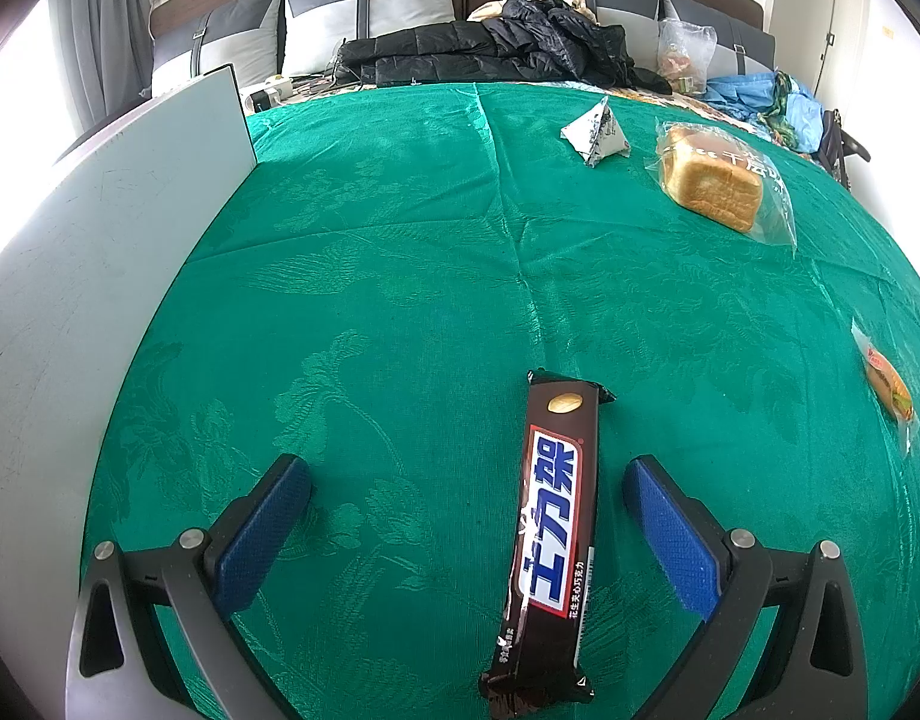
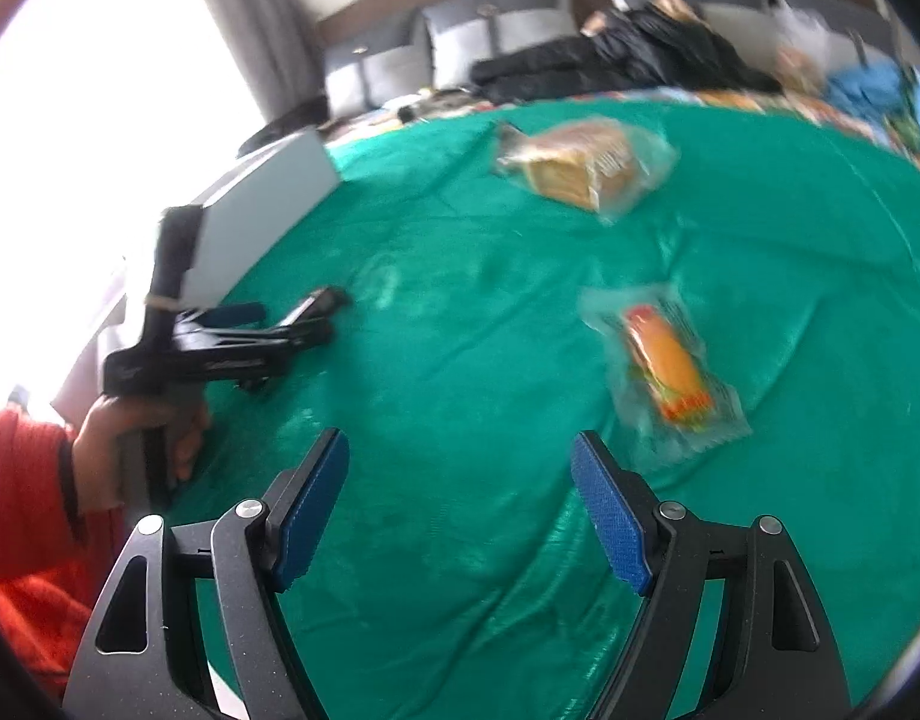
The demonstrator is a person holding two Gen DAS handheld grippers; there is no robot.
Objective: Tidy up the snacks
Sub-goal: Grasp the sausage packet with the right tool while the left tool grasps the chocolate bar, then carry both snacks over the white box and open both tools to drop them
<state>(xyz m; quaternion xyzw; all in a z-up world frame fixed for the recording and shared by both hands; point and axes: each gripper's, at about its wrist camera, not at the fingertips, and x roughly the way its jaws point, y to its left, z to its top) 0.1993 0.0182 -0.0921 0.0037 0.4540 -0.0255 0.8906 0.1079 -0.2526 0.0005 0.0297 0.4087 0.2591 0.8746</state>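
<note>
You can read 士力架 in big white characters on the blue label of the chocolate bar (image 1: 553,540), with 花生夹心巧克力 in small print along its edge. The bread bag (image 1: 721,180) shows 千层. Print on the other wrappers is too blurred to read.

Between the textured blue rubbery fingers (image 1: 267,534) lies a glossy dark-brown plastic-wrapped chocolate bar (image 1: 553,546) on a woven green patterned cloth (image 1: 399,252); beyond them, a clear crinkly-filmed bread loaf (image 1: 715,180).

The right wrist view is being smeared by blur: bread (image 2: 583,171) and burger (image 2: 670,369) ahead of the jaws are being rendered illegible.
</note>
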